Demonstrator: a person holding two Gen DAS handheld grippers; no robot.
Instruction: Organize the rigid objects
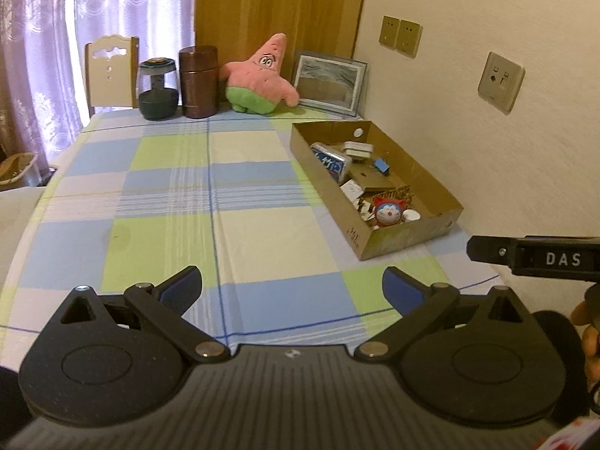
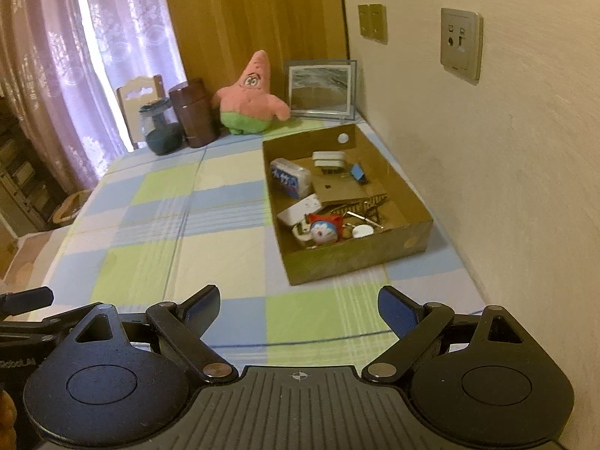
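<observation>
**Both grippers wide open, all the bits sit in the box**

Left wrist view: left gripper has its jaws spread wide with nothing between them, over the checked tablecloth. The cardboard box of small objects sits far right, by the wall.

Right wrist view: right gripper is spread wide too, holding nothing. The box is just ahead, with the blue tin and the Doraemon figure inside.

At the far end of the table I see a pink starfish plush, a brown canister, a dark glass jar, a framed picture and a chair before lilac curtains.
</observation>
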